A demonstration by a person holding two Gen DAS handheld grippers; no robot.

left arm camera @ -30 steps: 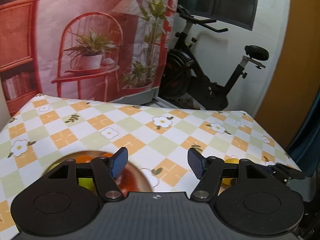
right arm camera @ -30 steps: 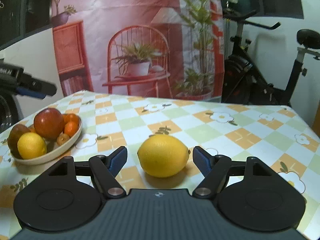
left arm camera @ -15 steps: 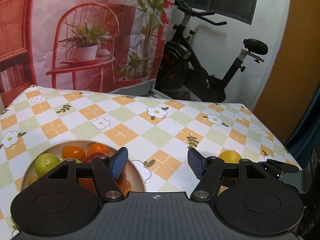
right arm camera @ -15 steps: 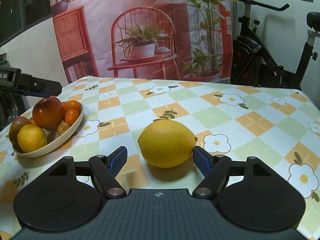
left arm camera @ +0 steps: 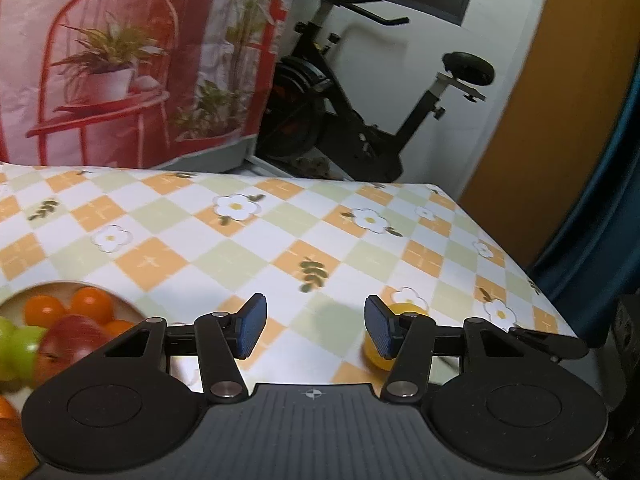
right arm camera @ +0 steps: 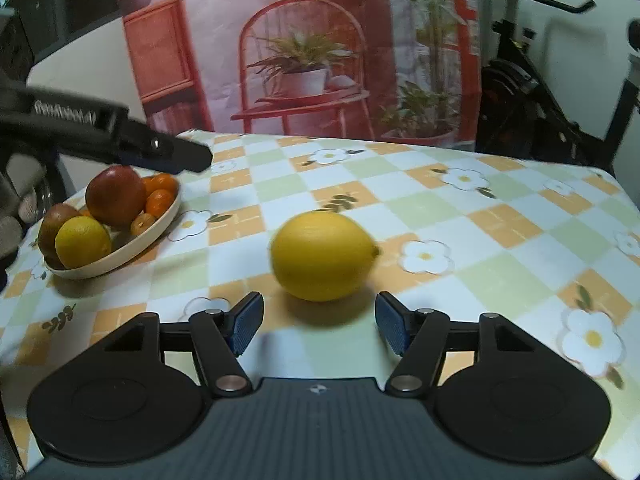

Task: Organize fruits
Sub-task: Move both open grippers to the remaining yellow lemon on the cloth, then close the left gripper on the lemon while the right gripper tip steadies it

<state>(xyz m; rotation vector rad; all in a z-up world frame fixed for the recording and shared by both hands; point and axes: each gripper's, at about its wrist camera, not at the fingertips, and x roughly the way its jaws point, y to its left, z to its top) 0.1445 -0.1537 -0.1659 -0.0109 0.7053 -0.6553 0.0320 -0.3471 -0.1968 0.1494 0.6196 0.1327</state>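
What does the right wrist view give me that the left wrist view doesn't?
Only the right wrist view shows the whole lemon lying loose on the cloth ahead of the right gripper, whose jaws are closing with nothing between them, plus a second lemon in the bowl. Only the left wrist view shows a green fruit and the left gripper's closing, empty jaws. Both share the fruit bowl, its red apple, the checked tablecloth and the exercise bike.
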